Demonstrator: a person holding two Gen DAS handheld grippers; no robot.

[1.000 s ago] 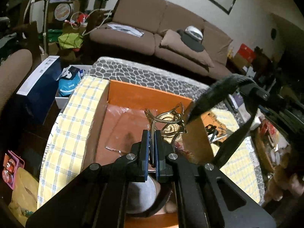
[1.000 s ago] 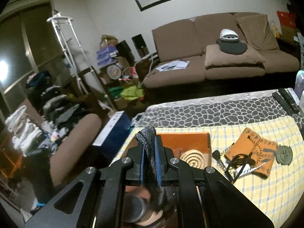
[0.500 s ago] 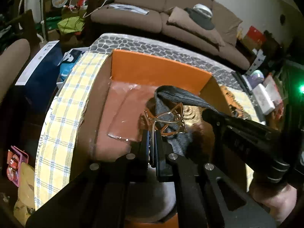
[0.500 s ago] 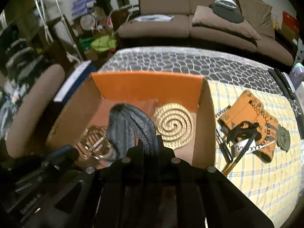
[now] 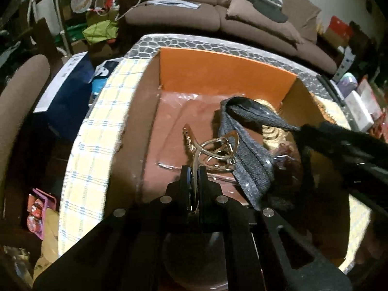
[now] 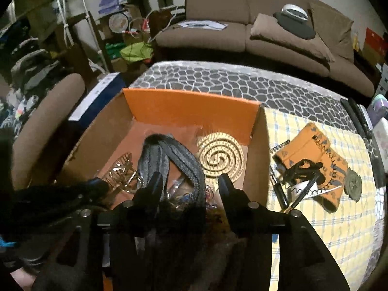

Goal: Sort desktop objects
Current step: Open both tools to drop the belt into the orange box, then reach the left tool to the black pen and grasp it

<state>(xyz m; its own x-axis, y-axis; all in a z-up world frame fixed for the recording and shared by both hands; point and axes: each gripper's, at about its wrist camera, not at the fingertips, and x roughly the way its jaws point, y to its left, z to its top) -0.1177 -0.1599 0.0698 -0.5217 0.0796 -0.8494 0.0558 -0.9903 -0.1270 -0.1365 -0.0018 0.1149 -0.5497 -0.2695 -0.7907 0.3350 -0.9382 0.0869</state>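
Note:
An open orange cardboard box (image 5: pixel 218 72) (image 6: pixel 189 106) sits on the table. My left gripper (image 5: pixel 193 169) is shut on a gold metal hair claw (image 5: pixel 213 150) held over the box floor; the claw also shows in the right wrist view (image 6: pixel 121 172). My right gripper (image 6: pixel 190 181) is open above the box. A dark grey fabric band (image 6: pixel 167 155) (image 5: pixel 247 145) lies looped in the box between its fingers. A tan spiral coaster (image 6: pixel 220 157) lies at the box's back right.
On the yellow checked cloth (image 6: pixel 315 218) right of the box lie an orange patterned pouch (image 6: pixel 312 150), a black clip (image 6: pixel 300 169), a round dark medallion (image 6: pixel 352 184) and a pen. A brown sofa (image 6: pixel 242 24) stands behind the table. A blue box (image 5: pixel 63 92) sits on the left.
My right gripper has dropped over the box and opened, letting go of the grey band, which now lies inside. My left gripper still holds the hair claw over the box.

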